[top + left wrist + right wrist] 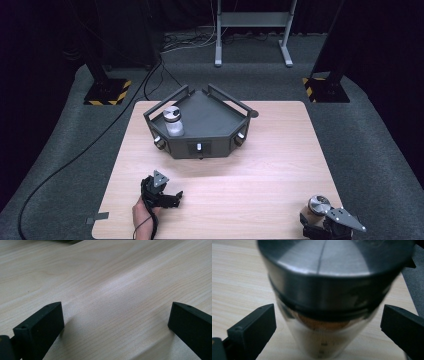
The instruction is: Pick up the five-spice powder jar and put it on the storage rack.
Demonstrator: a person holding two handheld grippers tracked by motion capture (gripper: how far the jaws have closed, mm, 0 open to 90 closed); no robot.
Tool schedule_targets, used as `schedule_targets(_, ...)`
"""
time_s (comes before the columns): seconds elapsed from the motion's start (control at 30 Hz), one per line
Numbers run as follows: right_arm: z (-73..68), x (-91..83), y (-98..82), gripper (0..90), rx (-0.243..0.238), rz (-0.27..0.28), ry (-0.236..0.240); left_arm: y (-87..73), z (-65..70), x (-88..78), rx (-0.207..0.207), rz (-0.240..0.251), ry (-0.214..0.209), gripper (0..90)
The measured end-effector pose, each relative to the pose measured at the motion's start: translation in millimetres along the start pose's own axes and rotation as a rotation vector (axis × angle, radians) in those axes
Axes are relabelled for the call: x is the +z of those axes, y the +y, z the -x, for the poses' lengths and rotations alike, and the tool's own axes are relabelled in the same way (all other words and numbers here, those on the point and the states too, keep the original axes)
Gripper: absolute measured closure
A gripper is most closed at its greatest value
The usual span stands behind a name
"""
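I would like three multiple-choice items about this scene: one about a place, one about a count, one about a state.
1. Where does the jar with the brown contents stand?
A. in the dark tray
B. on the table's near right corner
C. on the floor

2. How many jars with metal lids are there?
A. one
B. two
C. four

3. How do the jaws of the right tool stand?
A. apart, on either side of the jar
C. clamped on the jar
B. shut on nothing

Key: 1 B, the high view shows it on the wooden table beside the right tool. 2 B, a second jar stands in the tray. 3 A, gaps show between both jaws and the glass.
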State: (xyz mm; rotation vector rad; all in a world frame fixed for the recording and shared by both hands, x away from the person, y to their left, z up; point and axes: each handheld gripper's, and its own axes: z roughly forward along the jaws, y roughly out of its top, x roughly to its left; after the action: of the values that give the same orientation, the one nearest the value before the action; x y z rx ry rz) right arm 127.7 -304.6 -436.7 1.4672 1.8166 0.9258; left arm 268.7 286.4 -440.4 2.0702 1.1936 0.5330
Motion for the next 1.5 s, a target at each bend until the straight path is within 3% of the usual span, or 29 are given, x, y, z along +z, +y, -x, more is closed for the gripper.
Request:
schedule_targets(0.4,-0.8,14.4,-3.0,0.0,-0.007,0.022,0.001,0.1,0.7,-0.3,0.005,-0.001,0.003,0.1)
schedule_targets(0.53,-3.9,14.3,-4.2,0.0,0.0,0.029,-0.02,0.1,0.6,-0.3,0.005,-0.001,0.002,0.1)
schedule_targets(0.63,-6.4,14.4,-4.9,8.9,0.005,0.029,-0.033,0.0,0.8,-0.3,0.005,0.0,0.003,0.1)
schedule_targets(0.73,-2.7,13.4,-9.4,20.6,0.018,0.048,-0.013,0.0,1.0,-0.3,0.005,0.0,0.004,0.1)
schedule_targets(0.77,2.1,13.3,-9.9,25.6,0.025,0.047,0.015,-0.2,1.1,-0.3,0.004,0.001,0.004,0.1)
schedule_targets(0.83,2.9,13.7,-9.5,29.7,0.023,0.043,0.03,-0.2,1.2,-0.3,0.005,0.0,0.004,0.1)
schedule_targets(1.5,1.1,12.6,-6.9,30.1,0.029,0.041,0.028,0.0,0.7,-0.3,0.002,-0.001,0.003,0.1)
